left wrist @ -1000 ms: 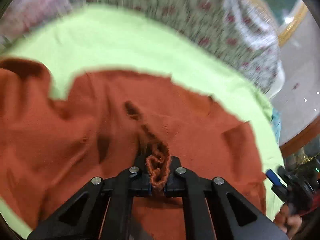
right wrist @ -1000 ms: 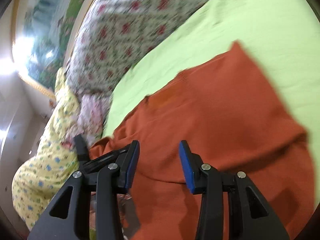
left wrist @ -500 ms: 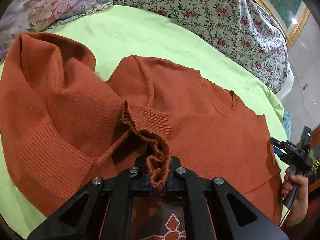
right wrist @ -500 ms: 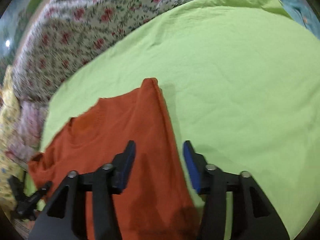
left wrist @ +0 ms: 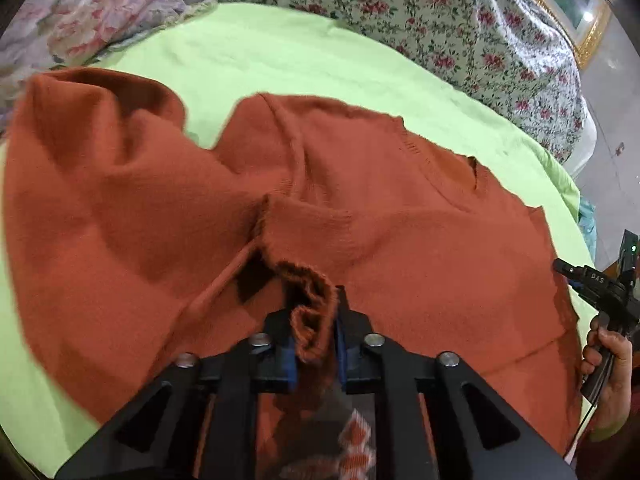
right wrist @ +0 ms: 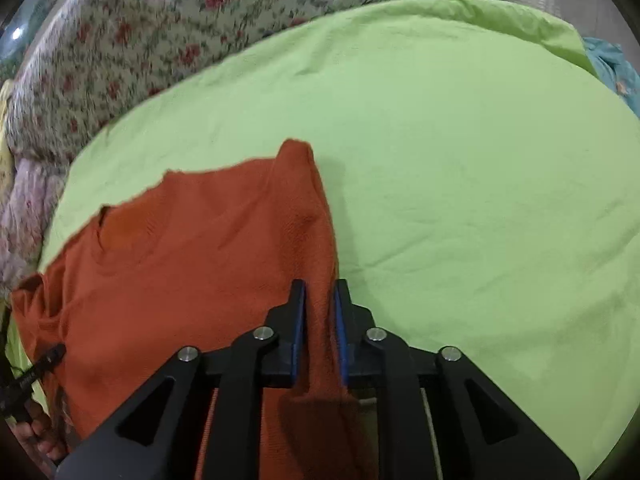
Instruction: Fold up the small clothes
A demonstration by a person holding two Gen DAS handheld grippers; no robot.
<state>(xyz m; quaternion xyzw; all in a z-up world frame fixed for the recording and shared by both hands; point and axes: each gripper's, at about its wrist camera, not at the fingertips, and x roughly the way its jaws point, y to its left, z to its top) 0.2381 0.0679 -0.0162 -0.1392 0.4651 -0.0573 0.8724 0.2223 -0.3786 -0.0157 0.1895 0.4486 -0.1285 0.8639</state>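
- Sweater (left wrist: 380, 216): rust-orange knit, rumpled across the frame's middle on a lime sheet (left wrist: 304, 60).
- Left gripper (left wrist: 316, 332) jaws opening, cuff bunched between them.
- Right gripper (right wrist: 320, 320) jaws closing, seemingly pinching the sweater's edge.
- "DAS", blurred, at right edge.

the sweater (left wrist: 400, 248) lies spread on the bed sheet (left wrist: 300, 60), which covers the bed. behind the sheet, at the far side of the bed, lies a flowered quilt (left wrist: 460, 28); a second flowered cover (left wrist: 92, 20) lies at the far left in the left wrist view. a cuff (left wrist: 312, 312) of the sweater, folded over onto its body, sits between the fingers of the left claw (left wrist: 314, 332). the right claw (right wrist: 320, 320) is at the sweater's right edge, a fold of that edge between its fingers, with bare sheet to its right. a hand (left wrist: 612, 364) is at the sweater's right side in the left wrist view.
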